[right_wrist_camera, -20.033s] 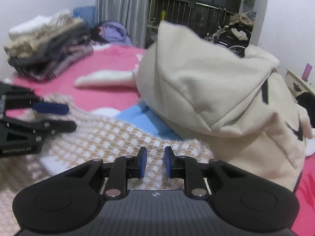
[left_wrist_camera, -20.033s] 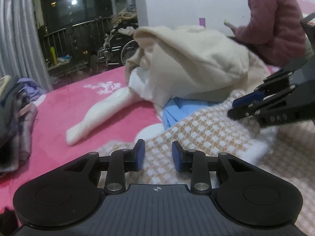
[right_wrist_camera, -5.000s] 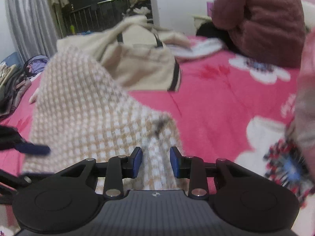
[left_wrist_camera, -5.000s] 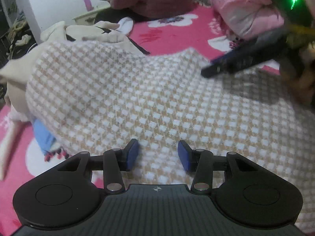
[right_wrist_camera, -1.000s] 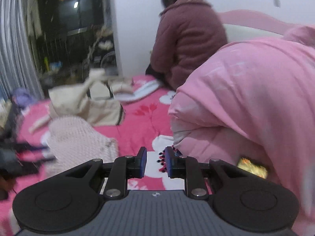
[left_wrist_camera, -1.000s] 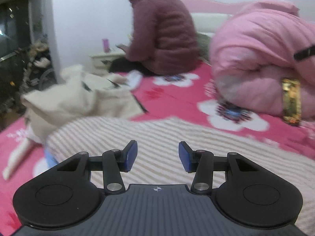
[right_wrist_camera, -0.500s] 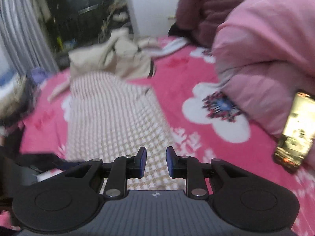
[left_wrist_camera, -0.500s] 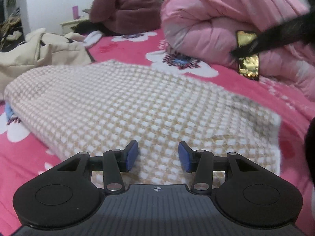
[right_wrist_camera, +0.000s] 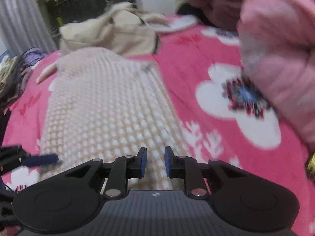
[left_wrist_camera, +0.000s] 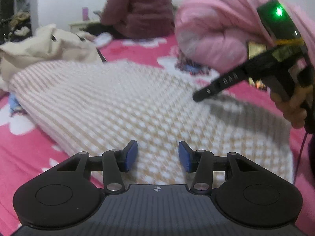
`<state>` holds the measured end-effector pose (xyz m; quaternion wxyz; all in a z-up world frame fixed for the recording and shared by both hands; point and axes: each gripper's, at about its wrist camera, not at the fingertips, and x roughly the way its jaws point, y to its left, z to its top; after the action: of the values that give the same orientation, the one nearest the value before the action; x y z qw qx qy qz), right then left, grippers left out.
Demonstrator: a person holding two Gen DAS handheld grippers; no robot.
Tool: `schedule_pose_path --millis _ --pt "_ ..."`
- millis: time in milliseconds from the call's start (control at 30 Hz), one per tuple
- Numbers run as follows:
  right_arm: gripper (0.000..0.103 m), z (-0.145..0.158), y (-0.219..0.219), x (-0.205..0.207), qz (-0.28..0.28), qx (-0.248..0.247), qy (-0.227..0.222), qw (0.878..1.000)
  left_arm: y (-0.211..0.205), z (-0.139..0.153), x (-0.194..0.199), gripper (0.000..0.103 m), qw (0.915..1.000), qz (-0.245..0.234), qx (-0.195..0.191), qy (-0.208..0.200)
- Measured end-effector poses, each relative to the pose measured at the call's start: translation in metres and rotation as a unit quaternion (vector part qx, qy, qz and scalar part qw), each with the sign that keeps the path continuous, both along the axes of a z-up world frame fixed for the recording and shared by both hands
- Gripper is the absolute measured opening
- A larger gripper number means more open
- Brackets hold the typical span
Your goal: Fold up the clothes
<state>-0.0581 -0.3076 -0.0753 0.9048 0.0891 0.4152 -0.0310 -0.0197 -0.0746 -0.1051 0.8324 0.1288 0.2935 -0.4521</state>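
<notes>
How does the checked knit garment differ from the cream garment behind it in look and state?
The checked knit garment has a beige-and-white check; the cream garment is plain with dark trim. The checked one lies spread flat along the pink bedspread, while the cream one sits crumpled in a heap. Both rest on the bed, and neither is held by a gripper.

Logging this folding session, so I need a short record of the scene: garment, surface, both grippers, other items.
garment: checked sweater, spread flat
surface: pink flowered bedspread
left hand-held gripper: open, over the sweater's near edge
right hand-held gripper: open, nothing held
other items: cream hoodie, pink quilt
bystander: seated person
</notes>
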Motion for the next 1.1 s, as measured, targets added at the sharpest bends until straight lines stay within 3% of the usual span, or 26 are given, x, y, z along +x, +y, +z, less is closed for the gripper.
schedule_pose_path --millis 100,200,300,467,633,733,833,1100 --pt "0.023 0.011 0.019 0.011 0.043 0.021 -0.025 0.999 0.008 0.007 0.002 0.046 0.9991 0.016 -0.004 -0.039" --pt "0.022 0.010 0.049 0.033 0.098 0.022 -0.032 0.994 0.007 -0.011 0.008 0.046 0.9983 0.031 0.038 -0.033" --pt "0.022 0.002 0.079 0.053 0.160 0.024 -0.022 0.987 0.008 -0.020 -0.001 0.047 0.9966 0.021 0.049 -0.063" --pt "0.022 -0.005 0.106 0.052 0.230 0.010 -0.013 0.973 0.013 -0.021 -0.009 0.047 0.9960 0.017 0.046 -0.075" --pt "0.022 -0.017 0.129 0.049 0.291 -0.035 0.000 0.956 0.014 -0.024 -0.014 0.047 0.9945 0.004 0.049 -0.093" --pt "0.019 -0.025 0.124 0.052 0.301 -0.027 0.000 0.953 0.015 -0.026 -0.009 0.047 0.9957 0.009 0.045 -0.080" --pt "0.017 -0.024 0.116 0.049 0.314 -0.059 -0.004 0.948 0.014 -0.026 -0.011 0.047 0.9950 0.009 0.046 -0.088" --pt "0.016 -0.016 0.034 0.051 0.219 -0.094 -0.005 0.971 0.016 -0.026 -0.011 0.047 0.9951 0.007 0.045 -0.088"
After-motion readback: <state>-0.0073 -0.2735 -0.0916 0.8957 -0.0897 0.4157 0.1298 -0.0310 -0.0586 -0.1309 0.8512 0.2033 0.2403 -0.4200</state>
